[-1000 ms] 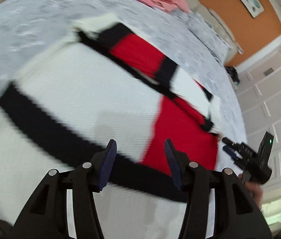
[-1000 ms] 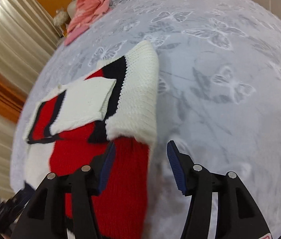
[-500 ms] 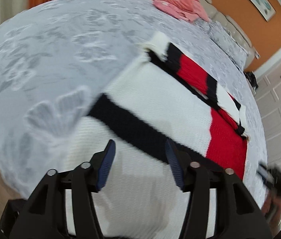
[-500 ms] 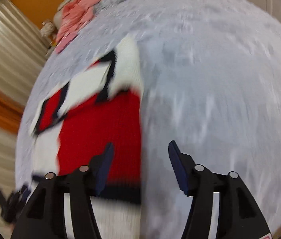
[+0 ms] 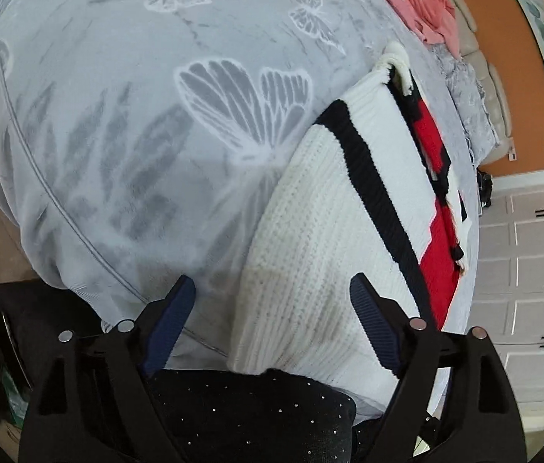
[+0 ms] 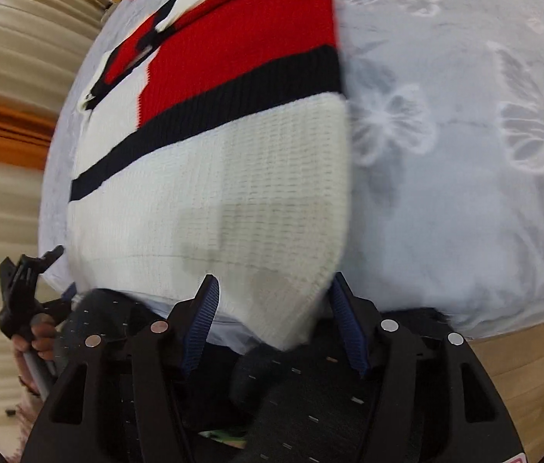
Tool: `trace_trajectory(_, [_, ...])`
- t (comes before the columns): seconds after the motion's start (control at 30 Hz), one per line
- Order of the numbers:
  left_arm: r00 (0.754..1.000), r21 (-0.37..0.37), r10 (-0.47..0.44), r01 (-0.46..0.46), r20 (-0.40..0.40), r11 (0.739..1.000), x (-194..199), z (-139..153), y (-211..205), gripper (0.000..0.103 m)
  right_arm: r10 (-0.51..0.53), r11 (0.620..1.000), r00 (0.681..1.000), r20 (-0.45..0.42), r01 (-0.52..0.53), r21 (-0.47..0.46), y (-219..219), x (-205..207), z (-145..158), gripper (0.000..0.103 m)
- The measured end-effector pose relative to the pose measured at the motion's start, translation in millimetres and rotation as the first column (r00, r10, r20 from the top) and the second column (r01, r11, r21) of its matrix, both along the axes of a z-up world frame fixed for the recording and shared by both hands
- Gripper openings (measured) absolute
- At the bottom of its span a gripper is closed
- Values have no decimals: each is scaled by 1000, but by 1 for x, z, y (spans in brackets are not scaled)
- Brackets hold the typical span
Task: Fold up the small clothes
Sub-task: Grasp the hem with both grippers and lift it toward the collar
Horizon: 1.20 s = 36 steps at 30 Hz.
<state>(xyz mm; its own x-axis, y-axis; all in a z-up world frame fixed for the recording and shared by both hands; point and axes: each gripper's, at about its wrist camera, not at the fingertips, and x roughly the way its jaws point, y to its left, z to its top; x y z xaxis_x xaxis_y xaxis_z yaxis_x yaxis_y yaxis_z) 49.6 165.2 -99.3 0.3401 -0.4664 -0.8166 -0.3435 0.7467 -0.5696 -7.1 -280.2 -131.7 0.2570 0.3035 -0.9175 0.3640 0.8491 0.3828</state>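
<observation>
A knitted sweater (image 5: 333,212) in white, red and black lies flat on the bed, sleeves folded across its chest. Its white hem reaches the near bed edge. My left gripper (image 5: 272,289) hovers over the hem's left corner, and its jaws are opening wide; the corner lies between the fingers, which do not press it. In the right wrist view the sweater (image 6: 214,193) fills the middle. My right gripper (image 6: 273,283) stands open astride the hem's right corner, pads clear of the knit.
The bed cover (image 5: 137,115) is grey with white butterflies. Pink clothes (image 5: 422,4) lie at the far end. The person's dark speckled clothing (image 5: 252,405) presses against the near edge. White cupboards (image 5: 534,270) stand at right, curtains (image 6: 2,58) at left, wooden floor (image 6: 522,366) below.
Both grippers have drawn back from the sweater's upper part to its hem at the near bed edge, the left to the left corner, the right to the right. The left jaws stand wider.
</observation>
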Motion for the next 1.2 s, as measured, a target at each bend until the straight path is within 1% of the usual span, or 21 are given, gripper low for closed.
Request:
trace_trajectory(0.07, [1000,-4,-20,20,-7,1000,-1,2,-5,80,-4,1000,1000,-2,4,-9,3,1,-2,59])
trace_trajectory(0.1, [999,-36,-32,31,-13,999,-2,2,-8,80,-1,1000,1000,1,1,-17,4,3,-3,57])
trace_trajectory(0.13, [999,-90,-47,45,-20,995,-3,1,-12,79,-7,999,1000,8,7,-35,6,1,-2,43])
trace_trajectory(0.17, [998,-123,-61,57,-27,991,-4,-1,-17,74,0,999,1000,15,1,-34,8,1,-2,27])
trace_trajectory(0.2, [996,-133,-76,71,-36,989,-6,-4,-22,59,4,1000,1000,21,-3,-21,8,0,-2,9])
trace_trajectory(0.23, [996,-115,-81,76,-42,990,-7,-7,-24,48,-14,1000,999,30,14,-22,8,-3,-1,8])
trace_trajectory(0.27, [995,-60,-81,78,-58,995,-8,-10,-27,21,-24,999,999,48,25,-24,8,-2,2,8])
trace_trajectory(0.3, [995,-59,-75,71,-60,996,-11,-11,-25,7,-33,999,996,80,35,-22,6,-5,9,8])
trace_trajectory(0.33, [997,-91,-54,48,-61,995,-14,-10,-21,6,-39,999,993,114,43,-28,6,-8,17,7])
trace_trajectory(0.37, [998,-101,-35,29,-54,994,-18,-5,-18,6,-39,998,987,154,46,-39,7,-13,30,7])
trace_trajectory(0.4, [999,-109,-30,27,-28,994,-22,4,-15,6,-36,998,983,181,44,-41,8,-17,39,7])
trace_trajectory(0.43, [999,-105,-39,41,14,994,-28,20,-14,5,-33,998,978,206,42,-41,9,-21,49,7])
trace_trajectory(0.53, [993,-92,-79,87,90,992,-41,53,-16,5,-22,998,963,270,37,-52,9,-37,77,7])
trace_trajectory(0.7, [983,-112,-102,120,154,986,-64,98,-12,5,-48,997,943,331,64,-37,-5,-68,105,6])
trace_trajectory(0.77, [979,-111,-121,140,165,984,-76,109,-11,5,-52,997,938,343,67,-32,-11,-88,114,6])
trace_trajectory(0.87, [973,-74,-158,172,170,982,-101,119,-14,5,-46,997,942,333,62,-37,-9,-116,119,6])
trace_trajectory(0.93, [973,-53,-175,184,148,981,-122,117,-14,5,-55,997,949,310,68,-33,-6,-138,115,6])
trace_trajectory(1.07, [977,-52,-197,202,77,978,-159,106,-10,5,-66,996,965,255,78,-34,-1,-179,105,6])
trace_trajectory(1.13, [980,-60,-197,199,43,978,-175,100,-4,5,-86,996,970,228,91,-12,-1,-199,99,6])
trace_trajectory(1.2, [981,-66,-190,191,33,979,-184,100,1,5,-99,995,971,219,101,1,0,-212,97,6])
